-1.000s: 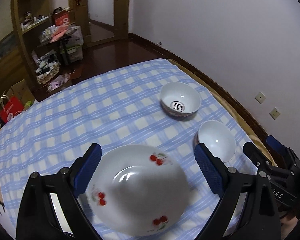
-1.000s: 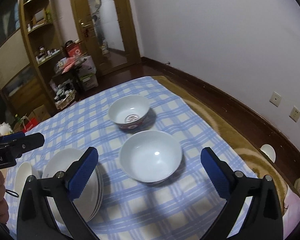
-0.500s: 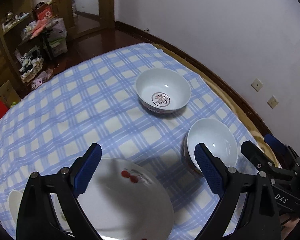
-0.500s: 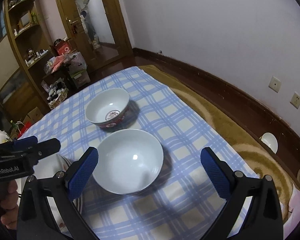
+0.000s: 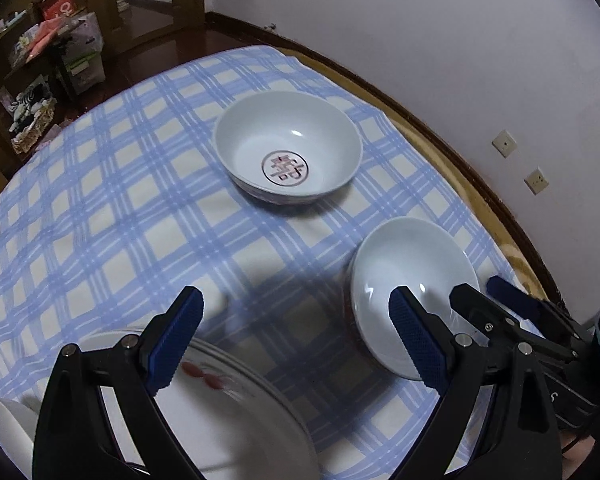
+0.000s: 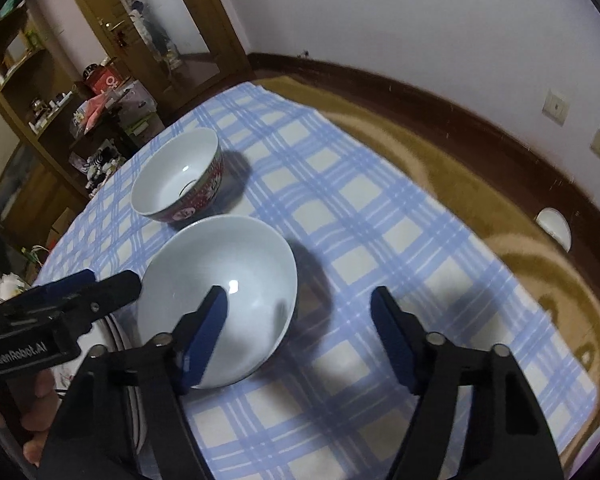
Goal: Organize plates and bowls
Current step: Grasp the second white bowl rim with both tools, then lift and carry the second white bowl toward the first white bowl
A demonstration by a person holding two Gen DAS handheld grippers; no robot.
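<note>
The plain white bowl point(image 6: 220, 296) sits on the checked cloth point(image 6: 380, 240) beside the stacked plates point(image 5: 228, 412), its rim between your right gripper point(image 6: 300, 332) jaws, which have just been closing without pinching yet, so glossy, curved ceramic may slip or tip; your left gripper point(image 5: 296, 336) gapes empty.

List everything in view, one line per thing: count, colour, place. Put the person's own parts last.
plain bowl: one, white, near edge of cloth, right tongs straddling its rim
patterned bowl: one, white inside with red mark, red outside, farther back
plates: a stack, white with red cherries, under left tongs
tablecloth: one, blue and cream check
wall sockets: two, cream, on white wall
shelves: wooden, cluttered, far left
left tongs: blue pads, open
right tongs: blue pads, just closing, not gripping
hand: one, holding left tongs
</note>
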